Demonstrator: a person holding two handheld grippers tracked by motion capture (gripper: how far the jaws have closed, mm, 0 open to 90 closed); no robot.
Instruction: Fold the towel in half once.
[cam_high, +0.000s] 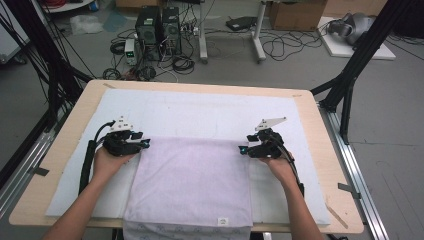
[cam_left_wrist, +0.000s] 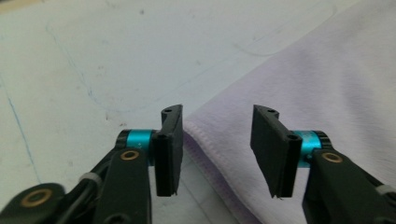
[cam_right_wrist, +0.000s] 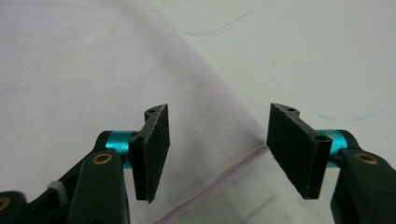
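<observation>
**Risking a Missed Pinch at Both Far Corners**

Lying flat across the lower middle of the high view: a lilac towel (cam_high: 192, 180), spread on a white mat (cam_high: 200, 112) that covers the wooden table (cam_high: 330, 200), with the near edge hanging over the bottom lip of the table. Hovering at the towel's upper left corner, left of centre in the frame: the left gripper (cam_high: 145, 143). Hovering at the upper right corner, right of centre: the right gripper (cam_high: 242, 148).

Standing spread in both gripper views, jaws wide apart and pinching nothing. In the left gripper view, straddling the hemmed corner (cam_left_wrist: 198, 128), the left gripper (cam_left_wrist: 215, 149) showing cloth between the pads but not yet clamping it. In the right gripper view, framing the diagonal hem (cam_right_wrist: 243, 161) in the lower middle, the right gripper (cam_right_wrist: 215, 151) sitting partly over bare mat at the right.

Possibly going wrong from here:
- Closing too high and catching air rather than cloth, since the towel is lying flush on the mat.
- Nipping the mat along with the towel, and dragging both.
- Gripping one corner only, then lifting unevenly and skewing any fold.
- Pulling hard enough to send the overhanging near edge sliding off the table.
</observation>
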